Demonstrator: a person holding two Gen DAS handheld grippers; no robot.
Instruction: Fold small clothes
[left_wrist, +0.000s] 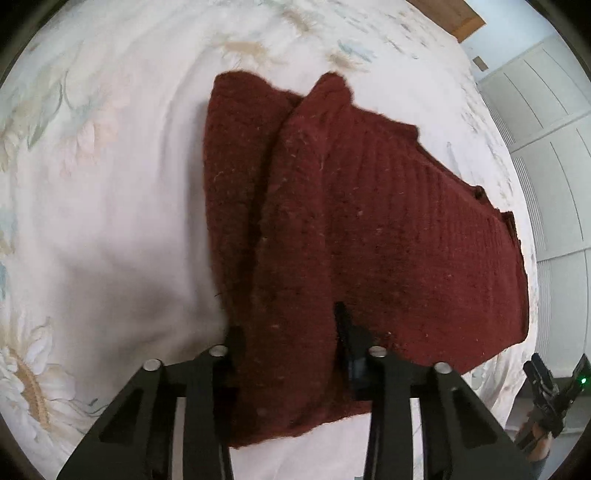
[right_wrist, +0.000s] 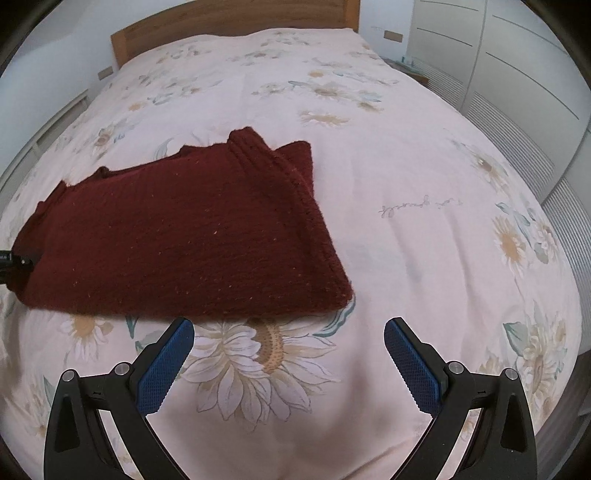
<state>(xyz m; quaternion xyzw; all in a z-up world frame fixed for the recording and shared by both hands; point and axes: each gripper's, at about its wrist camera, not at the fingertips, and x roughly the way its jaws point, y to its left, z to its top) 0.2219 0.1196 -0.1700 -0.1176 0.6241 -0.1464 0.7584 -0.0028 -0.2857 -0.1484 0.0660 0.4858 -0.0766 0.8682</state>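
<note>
On the floral bedspread (right_wrist: 406, 177), maroon sweater (right_wrist: 177, 236) lengthwise left-right, left gripper (left_wrist: 288, 332) clamping its end, right gripper (right_wrist: 288, 332) wide, empty.

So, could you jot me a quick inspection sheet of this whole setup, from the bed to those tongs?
Surface: bed with floral cover.
Job's things: dark red knitted garment, partly folded, lying flat.
Clutter: nothing seen.
Grippers: left tongs closed on the garment's near edge; right tongs open, empty, just short of the garment.
Cables: nothing seen.
Surroundings: wooden headboard, white wardrobe doors.
</note>
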